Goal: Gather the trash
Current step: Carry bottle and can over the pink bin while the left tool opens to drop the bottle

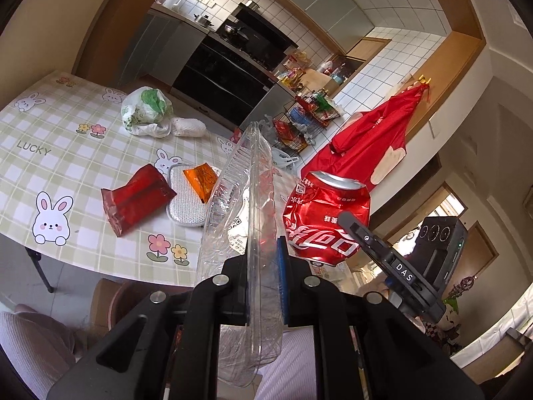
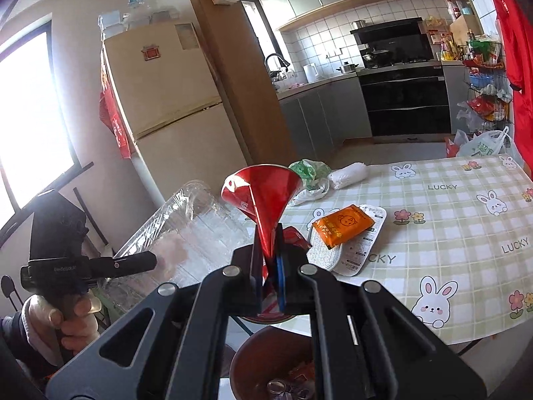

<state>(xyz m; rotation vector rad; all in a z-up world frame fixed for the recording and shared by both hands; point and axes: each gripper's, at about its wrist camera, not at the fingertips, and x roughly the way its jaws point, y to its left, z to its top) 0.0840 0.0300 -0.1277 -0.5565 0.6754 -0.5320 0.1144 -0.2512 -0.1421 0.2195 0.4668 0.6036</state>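
My left gripper [image 1: 263, 276] is shut on a clear plastic clamshell container [image 1: 240, 206], held up off the table's near edge; it also shows in the right wrist view [image 2: 186, 230]. My right gripper [image 2: 268, 263] is shut on a crushed red cola can [image 2: 263, 196], also seen in the left wrist view [image 1: 328, 213]. A brown bin [image 2: 266, 363] with some trash inside sits right below the can. On the table lie a red wrapper [image 1: 136, 198], an orange packet [image 2: 343, 223] on a white-and-silver pouch [image 2: 353, 250], and a green-white plastic bag [image 1: 146, 108].
The table [image 1: 66, 166] has a checked green cloth with rabbits. A white rolled bundle [image 1: 188, 126] lies by the bag. A fridge [image 2: 160, 100] stands to the left, kitchen counters and an oven [image 2: 403, 100] behind, a wire rack [image 1: 306, 116] and red apron [image 1: 369, 140] to the right.
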